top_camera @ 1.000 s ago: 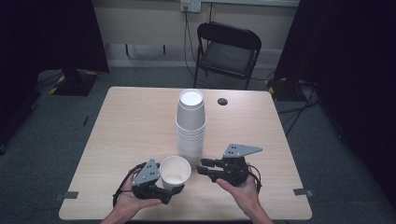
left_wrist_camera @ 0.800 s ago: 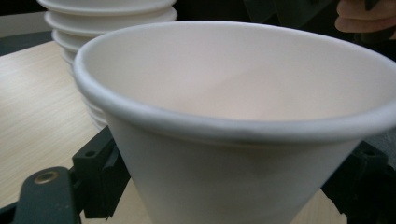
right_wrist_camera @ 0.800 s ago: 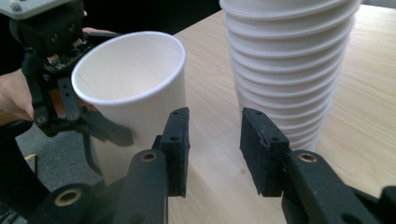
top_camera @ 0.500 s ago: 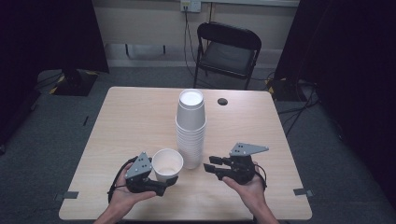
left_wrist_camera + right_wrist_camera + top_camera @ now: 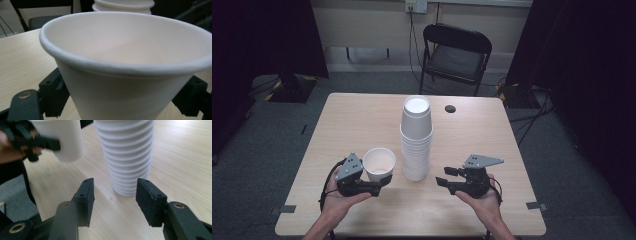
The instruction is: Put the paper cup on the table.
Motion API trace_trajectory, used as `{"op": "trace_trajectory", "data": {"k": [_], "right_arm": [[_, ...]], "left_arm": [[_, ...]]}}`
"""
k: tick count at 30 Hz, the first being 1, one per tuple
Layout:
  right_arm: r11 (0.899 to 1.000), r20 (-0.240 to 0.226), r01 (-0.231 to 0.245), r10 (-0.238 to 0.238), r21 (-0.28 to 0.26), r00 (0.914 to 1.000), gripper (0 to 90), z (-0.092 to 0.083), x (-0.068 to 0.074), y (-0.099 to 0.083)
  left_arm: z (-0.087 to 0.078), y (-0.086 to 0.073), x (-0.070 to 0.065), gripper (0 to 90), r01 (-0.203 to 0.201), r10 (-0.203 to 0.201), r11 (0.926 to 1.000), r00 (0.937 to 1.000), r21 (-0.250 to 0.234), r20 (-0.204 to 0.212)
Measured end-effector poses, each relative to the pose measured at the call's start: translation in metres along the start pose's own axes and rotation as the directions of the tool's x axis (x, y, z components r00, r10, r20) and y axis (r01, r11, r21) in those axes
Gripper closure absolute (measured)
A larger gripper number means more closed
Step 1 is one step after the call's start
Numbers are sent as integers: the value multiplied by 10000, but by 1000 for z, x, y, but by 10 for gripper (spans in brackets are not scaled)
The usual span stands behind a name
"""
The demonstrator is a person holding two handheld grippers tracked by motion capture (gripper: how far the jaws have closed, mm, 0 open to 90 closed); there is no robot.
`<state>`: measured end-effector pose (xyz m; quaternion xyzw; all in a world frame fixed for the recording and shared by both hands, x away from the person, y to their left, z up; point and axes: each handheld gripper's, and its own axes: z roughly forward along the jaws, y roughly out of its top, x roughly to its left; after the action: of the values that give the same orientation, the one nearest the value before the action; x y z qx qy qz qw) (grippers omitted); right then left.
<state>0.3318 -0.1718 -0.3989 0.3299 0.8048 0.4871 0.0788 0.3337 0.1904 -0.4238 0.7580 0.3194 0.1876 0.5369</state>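
Observation:
A tall stack of white paper cups (image 5: 416, 137) stands mid-table, also close ahead in the right gripper view (image 5: 127, 155). My left gripper (image 5: 381, 184) is shut on a single white cup (image 5: 379, 164), held upright just left of the stack; its rim looms large in the left gripper view (image 5: 125, 57), black jaws pressing both sides. My right gripper (image 5: 446, 177) sits right of the stack, near its base. Its jaws (image 5: 115, 201) have just been opening and stand apart with nothing between them. The single cup (image 5: 63, 140) shows blurred at upper left there.
The wooden table (image 5: 362, 120) has a small dark disc (image 5: 450, 108) behind the stack. A black folding chair (image 5: 454, 55) stands beyond the far edge. Grey carpet surrounds the table; tape marks sit at its front corners.
The left gripper has carried the single cup leftward, away from the stack. The right gripper has drawn back slightly to the right and its jaws have widened.

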Motion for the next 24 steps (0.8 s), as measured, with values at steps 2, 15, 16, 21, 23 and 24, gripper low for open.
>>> {"op": "trace_trajectory", "data": {"k": [2,15,16,21,23,24], "right_arm": [[9997,99,-28,26,223,9999,475,0,-4,-4],[9983,725,-248,210,521,9971,409,-10,-23,-27],[9982,771,-292,251,526,9967,407,-11,-24,-29],[9978,1037,-471,420,473,9937,401,-17,-30,-36],[9976,1126,-584,538,376,9922,399,-20,-33,-38],[9973,1142,-636,591,359,9917,399,-21,-34,-38]], "left_arm": [[1,1,3,153,26,-25,10000,9999,54,-141],[4,10,44,153,356,-391,9985,9954,-409,-879],[5,11,48,153,338,-380,9985,9943,-441,-997],[9,10,65,154,737,-825,9952,9852,-639,-1501],[14,8,79,153,989,-1050,9942,9773,-422,-1840],[15,6,85,153,1095,-1157,9931,9753,-430,-1884]]}}
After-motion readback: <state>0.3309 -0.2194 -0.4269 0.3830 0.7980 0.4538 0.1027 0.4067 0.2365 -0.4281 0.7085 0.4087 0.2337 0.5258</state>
